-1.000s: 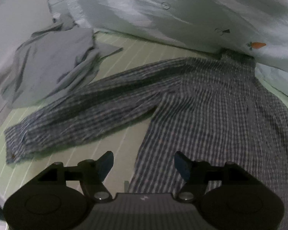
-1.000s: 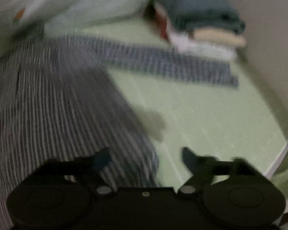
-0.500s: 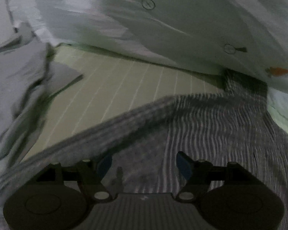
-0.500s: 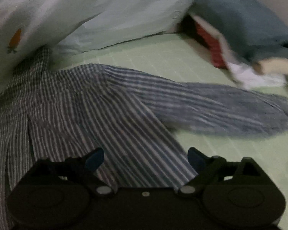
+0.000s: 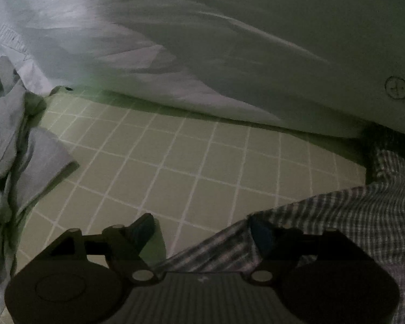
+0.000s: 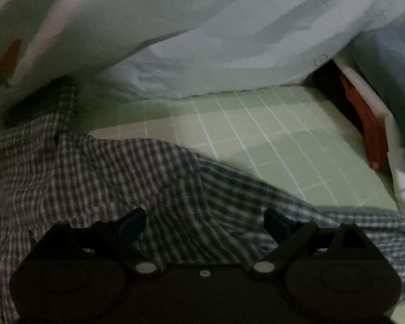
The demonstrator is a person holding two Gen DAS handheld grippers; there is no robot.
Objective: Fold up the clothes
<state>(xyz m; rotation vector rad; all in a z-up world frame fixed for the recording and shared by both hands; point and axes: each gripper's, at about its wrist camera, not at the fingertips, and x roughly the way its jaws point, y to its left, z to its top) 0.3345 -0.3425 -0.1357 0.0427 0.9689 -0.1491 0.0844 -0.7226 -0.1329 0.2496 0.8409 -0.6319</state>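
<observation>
Left gripper (image 5: 202, 229) spread, jaws just widening over checked shirt (image 5: 351, 216) sleeve, lower right. Right gripper (image 6: 205, 221) spread above shirt, lower centre. Green grid sheet (image 5: 189, 162) behind.

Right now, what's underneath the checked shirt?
The checked shirt lies spread on the green grid sheet, which shows past its edges. Its collar end runs under the pale blanket. Anything else beneath the shirt is covered.
</observation>
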